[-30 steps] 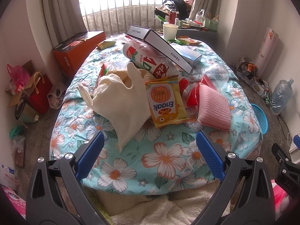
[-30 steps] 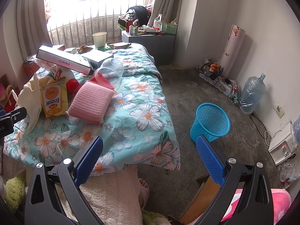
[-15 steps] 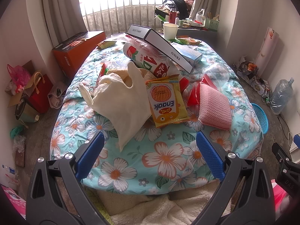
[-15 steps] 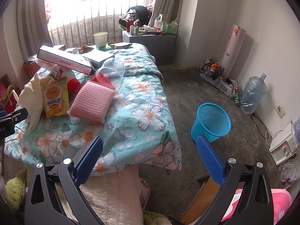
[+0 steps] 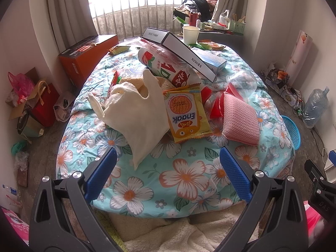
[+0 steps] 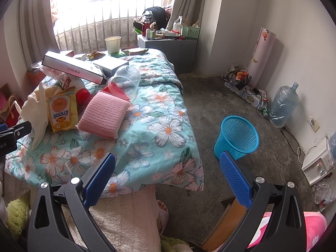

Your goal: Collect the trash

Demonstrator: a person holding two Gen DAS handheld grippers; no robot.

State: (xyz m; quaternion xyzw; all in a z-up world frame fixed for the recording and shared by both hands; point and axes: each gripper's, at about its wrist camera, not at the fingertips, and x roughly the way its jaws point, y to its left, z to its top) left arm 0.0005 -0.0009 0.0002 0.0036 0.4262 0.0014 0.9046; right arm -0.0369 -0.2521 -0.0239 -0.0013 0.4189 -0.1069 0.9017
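Trash lies piled on a floral-covered table: a cream plastic bag, a yellow Enaak snack packet, a pink sponge pad, a red-and-white strawberry wrapper, a crumpled clear plastic cup and a paper cup. My left gripper is open and empty, just short of the bag and packet. My right gripper is open and empty over the table's near right corner. A blue mesh bin stands on the floor to the right.
A long white box rests across the pile. An orange box and bags sit left of the table. A large water bottle, cables and a grey cabinet line the right wall and back.
Both views have shifted only slightly; the left gripper has edged a little closer to the pile. Both grippers stay open and empty.
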